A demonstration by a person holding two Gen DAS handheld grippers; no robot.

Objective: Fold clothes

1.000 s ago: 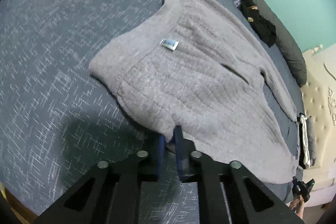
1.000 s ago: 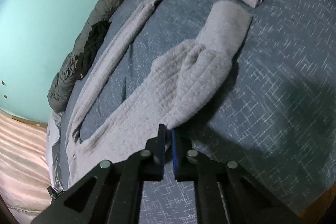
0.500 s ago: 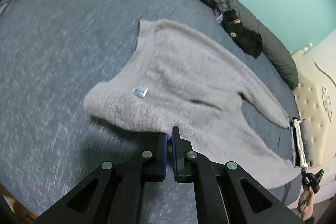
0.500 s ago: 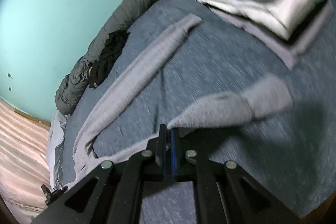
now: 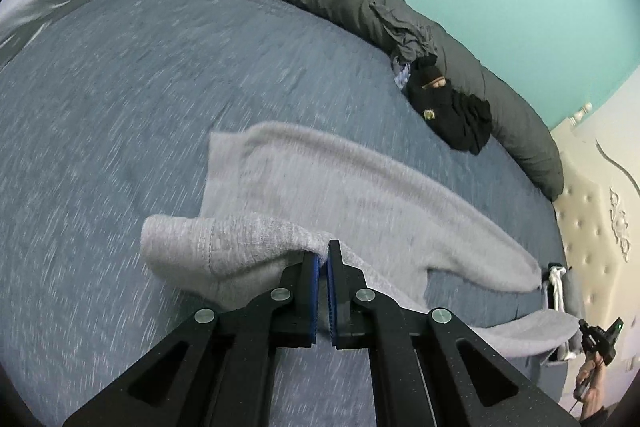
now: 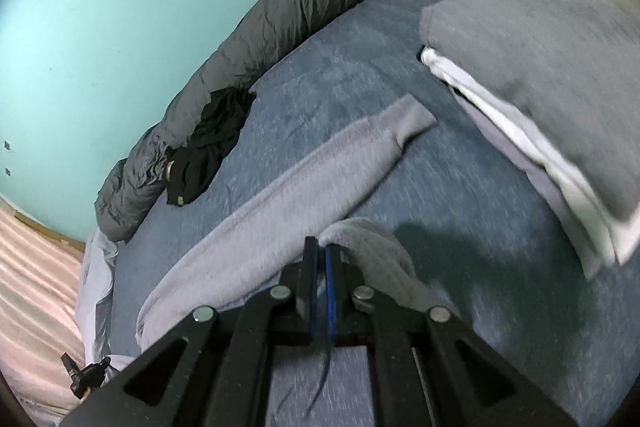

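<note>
Above the blue bed [image 5: 120, 87], my left gripper [image 5: 323, 259] pinches the grey sweater [image 5: 320, 179]; my right gripper [image 6: 321, 247] clamps its raised sleeve [image 6: 376, 247].

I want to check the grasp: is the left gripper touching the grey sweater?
Touching. In the left wrist view, the left gripper has its blue-padded fingers closed on a raised fold of the grey sweater.
</note>
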